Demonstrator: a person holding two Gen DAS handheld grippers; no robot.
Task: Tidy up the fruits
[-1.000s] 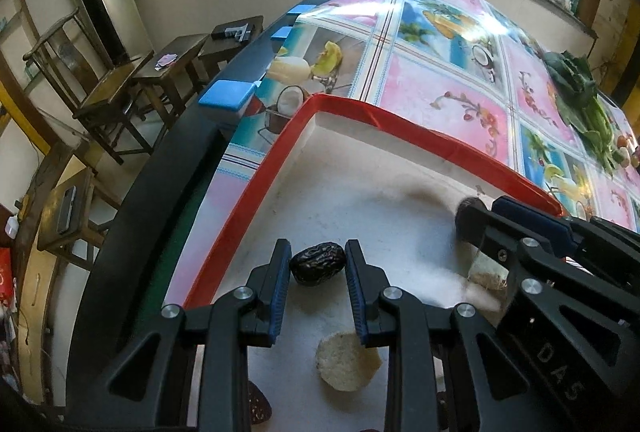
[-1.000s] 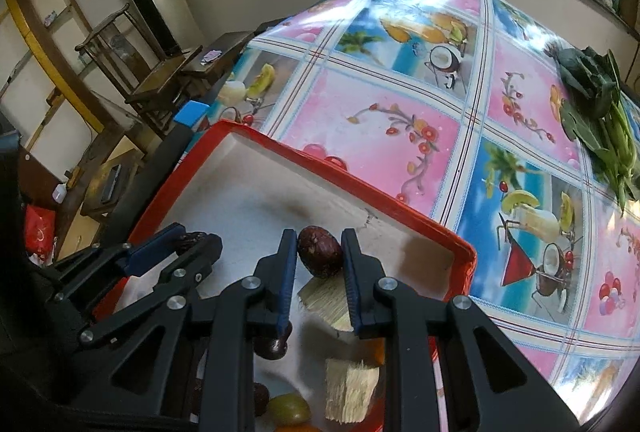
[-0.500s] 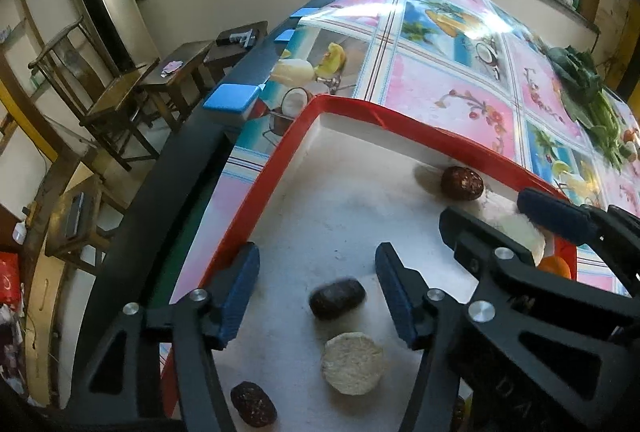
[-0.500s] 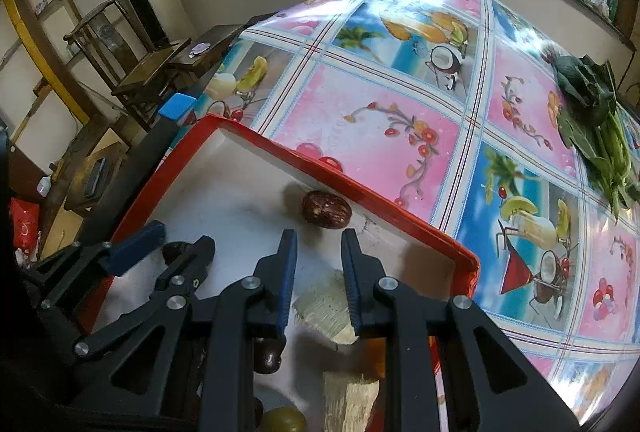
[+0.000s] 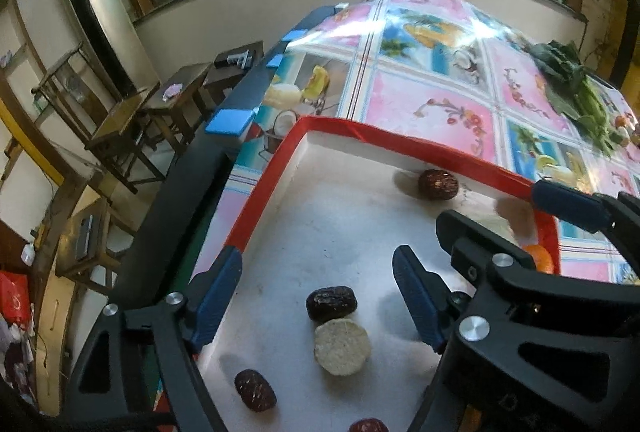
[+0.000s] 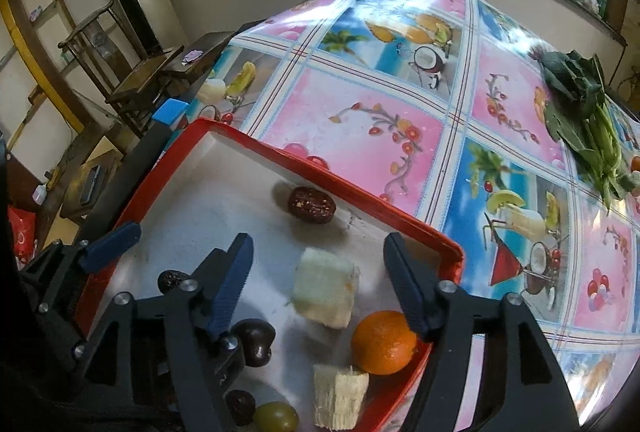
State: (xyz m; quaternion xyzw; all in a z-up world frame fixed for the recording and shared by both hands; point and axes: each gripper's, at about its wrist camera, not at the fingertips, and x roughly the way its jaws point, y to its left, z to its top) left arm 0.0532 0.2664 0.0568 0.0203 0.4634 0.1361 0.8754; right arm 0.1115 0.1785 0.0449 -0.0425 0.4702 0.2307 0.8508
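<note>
Both my grippers hang over the red-rimmed tray (image 5: 352, 130), which sits on the fruit-print tablecloth (image 6: 360, 124). My left gripper (image 5: 318, 292) stands spread, its jaws having just been opening; a dark wrinkled date (image 5: 331, 303) lies on the white tray floor between the blue pads, touching neither. Just in front of it, and touching it, a pale round slice (image 5: 341, 347) lies flat. Another dark date (image 5: 255, 390) rests nearer the tray's left rim, and a reddish one (image 5: 368, 426) shows only partly at the bottom edge. My right gripper (image 6: 320, 280) is likewise spread, jaws just opened; a pale cut chunk (image 6: 325, 288) lies between the pads with a gap on both sides. Beyond its tips a reddish-brown date (image 6: 311, 205) rests alone close to the tray's far wall. An orange (image 6: 384, 342) sits by the right-hand rim under the right finger, with a fibrous pale stick piece (image 6: 340, 398) just beside it. A glossy dark fruit (image 6: 256, 342), a smaller dark one (image 6: 240, 406) and a green grape (image 6: 277, 417) gather near the bottom. Leafy greens (image 6: 584, 112) lie well apart on the far right of the table.
</note>
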